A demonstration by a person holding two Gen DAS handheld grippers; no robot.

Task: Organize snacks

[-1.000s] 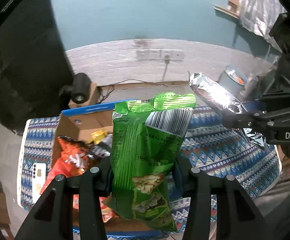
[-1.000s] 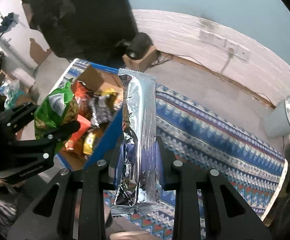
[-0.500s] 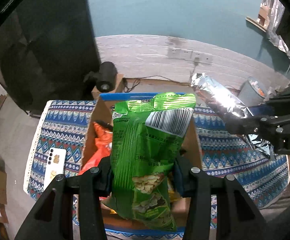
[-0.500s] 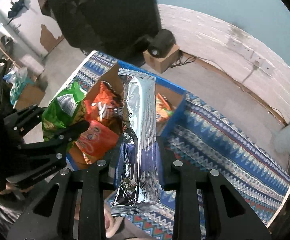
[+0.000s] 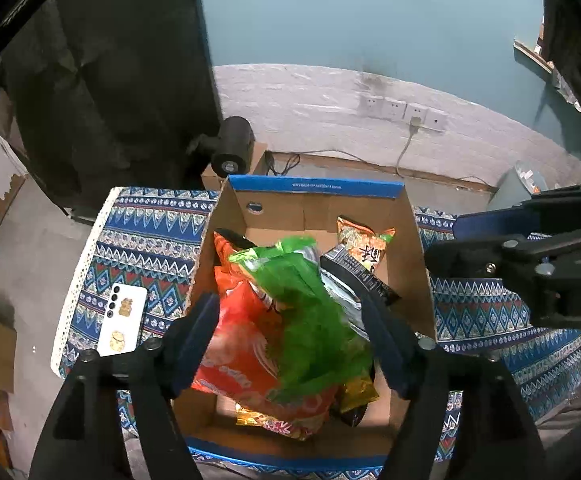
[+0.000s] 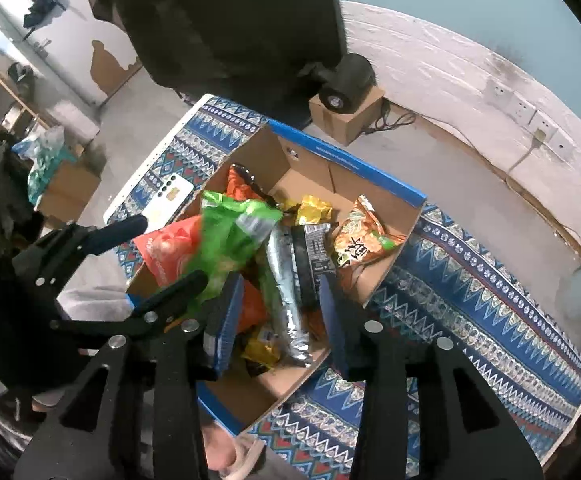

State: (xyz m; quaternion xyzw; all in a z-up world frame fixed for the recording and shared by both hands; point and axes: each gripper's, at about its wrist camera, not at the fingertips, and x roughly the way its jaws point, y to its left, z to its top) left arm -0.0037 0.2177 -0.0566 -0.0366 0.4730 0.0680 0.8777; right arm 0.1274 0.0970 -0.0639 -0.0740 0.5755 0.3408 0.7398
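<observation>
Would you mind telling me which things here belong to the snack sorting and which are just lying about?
Part of the job:
cardboard box
green snack bag
silver foil pack
orange bag
left gripper, open
right gripper, open

Just lying about:
white phone
patterned cloth
wall sockets

The left gripper (image 5: 290,330) is seen at the bottom of its own view with the jaws spread wide, nothing being clamped between them. The right gripper (image 6: 280,306) is likewise held with its blue-padded fingers (image 6: 226,320) parted at lower centre.
</observation>
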